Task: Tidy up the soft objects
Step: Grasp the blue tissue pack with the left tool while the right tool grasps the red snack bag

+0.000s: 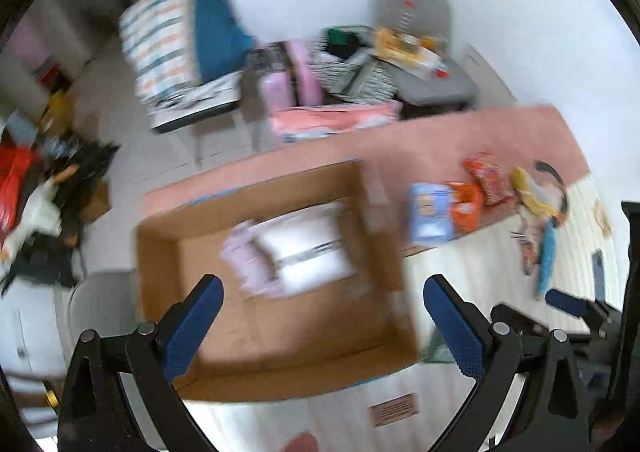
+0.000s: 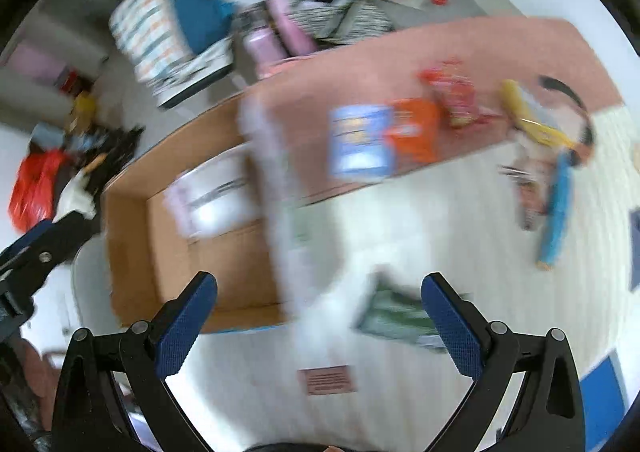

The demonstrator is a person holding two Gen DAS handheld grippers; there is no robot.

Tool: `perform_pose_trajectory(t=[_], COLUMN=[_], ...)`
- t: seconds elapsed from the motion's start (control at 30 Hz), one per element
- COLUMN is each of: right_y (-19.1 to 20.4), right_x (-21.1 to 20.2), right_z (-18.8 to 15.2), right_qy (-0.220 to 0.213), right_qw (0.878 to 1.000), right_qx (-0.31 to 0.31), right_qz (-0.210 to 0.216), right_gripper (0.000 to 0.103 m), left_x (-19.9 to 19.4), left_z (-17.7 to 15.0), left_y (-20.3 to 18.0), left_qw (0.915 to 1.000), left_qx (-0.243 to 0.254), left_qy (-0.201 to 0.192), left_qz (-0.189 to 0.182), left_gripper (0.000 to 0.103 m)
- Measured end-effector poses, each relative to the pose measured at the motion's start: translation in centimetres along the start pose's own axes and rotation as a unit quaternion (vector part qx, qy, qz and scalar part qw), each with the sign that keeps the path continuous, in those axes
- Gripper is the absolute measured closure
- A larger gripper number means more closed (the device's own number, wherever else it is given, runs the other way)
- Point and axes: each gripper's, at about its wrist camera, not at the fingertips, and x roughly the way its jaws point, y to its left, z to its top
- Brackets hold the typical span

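A white soft pack [image 1: 308, 244] lies inside the cardboard box [image 1: 272, 340], with a pale lilac pack [image 1: 248, 264] touching its left side. The left hand-held gripper [image 1: 322, 326] hovers above the box, jaws spread wide and empty, the packs just ahead of its fingertips. Right of the box, a blue packet [image 2: 360, 140] and orange packet [image 2: 416, 128] lie on the pink cloth [image 2: 500, 48]. The right hand-held gripper [image 2: 318, 322], also wide open, hangs over the counter [image 2: 440, 220] near a green packet [image 2: 396, 316].

Matt cardboard box [image 1: 276, 348] (glossy packets [image 1: 430, 218])
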Motion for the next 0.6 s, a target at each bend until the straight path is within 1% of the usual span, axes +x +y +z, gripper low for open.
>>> perform_pose_trajectory(t=[0.03,0.1,0.13,0.17,0.2,0.23,0.27,0.3,0.33,0.37,0.4,0.43,0.47,0.5,0.53,0.57,0.6], right_y=[-1.5,-6.2,-8.4,-9.6,-11.4,-12.6,-14.0,-14.7,-15.3,-15.5,-15.7,-15.4,-15.2,-15.1,-14.8,-14.5,-14.3], right_x=[-0.1,0.2,0.7,1.1,1.8,2.5,3.6,4.5,5.8,6.5,8.0,9.1,10.1,11.0,11.7,12.7,13.8], right_z=[0.8,4.1,6.1,7.3,9.4,10.8,13.0,14.4,16.0,16.8,18.2,19.0,19.7,20.1,20.5,20.9,21.2], right_qy=[-0.003,-0.009,-0.006,-0.003,0.004,0.01,0.018,0.025,0.036,0.042,0.053,0.062,0.071,0.077,0.083,0.091,0.102], right_qw=[1.0,0.999,0.998,0.998,0.997,0.997,0.997,0.997,0.997,0.997,0.997,0.997,0.996,0.996,0.996,0.995,0.994], right_qx=[0.01,0.033,0.036,0.036,0.039,0.041,0.039,0.037,0.034,0.03,0.022,0.014,0.006,0.002,-0.001,-0.004,-0.009], right_qz=[-0.005,-0.033,-0.046,-0.053,-0.062,-0.063,-0.061,-0.058,-0.056,-0.053,-0.043,-0.043,-0.044,-0.041,-0.038,-0.037,-0.032], right_gripper=[0.0,0.0,0.0,0.0,0.0,0.0,0.0,0.0,0.0,0.002,0.003,0.004,0.007,0.014,0.018,0.025,0.028], left_x=[1.0,3.3,5.6,7.5,9.4,11.0,12.9,15.4,17.0,18.7,20.7,21.8,23.8,24.7,26.2,27.1,27.9], left_z=[1.2,3.3,4.8,5.8,6.7,7.3,7.9,8.6,8.9,9.2,9.4,9.5,9.6,9.6,9.6,9.6,9.5], left_y=[-1.8,-4.7,-6.9,-8.4,-9.7,-10.7,-11.5,-12.2,-12.7,-13.1,-13.4,-13.8,-13.9,-13.9,-13.7,-13.5,-13.4], left_qw=[0.9999,0.9989,0.9971,0.9952,0.9933,0.9913,0.9891,0.9861,0.9837,0.9808,0.9771,0.9745,0.9696,0.9679,0.9645,0.9619,0.9602], left_qx=[0.011,0.034,0.05,0.059,0.063,0.064,0.063,0.057,0.055,0.055,0.057,0.058,0.057,0.055,0.052,0.05,0.047], left_qy=[0.008,0.032,0.057,0.078,0.097,0.114,0.133,0.156,0.171,0.187,0.205,0.216,0.237,0.244,0.257,0.265,0.271], left_qz=[0.0,-0.003,-0.004,-0.009,-0.007,-0.007,-0.007,-0.007,-0.004,0.002,0.009,0.012,0.021,0.026,0.036,0.042,0.047], left_gripper=[0.0,0.001,0.0,0.0,0.0,0.0,0.001,0.001,0.001,0.001,0.001,0.001,0.001,0.001,0.001,0.001,0.001])
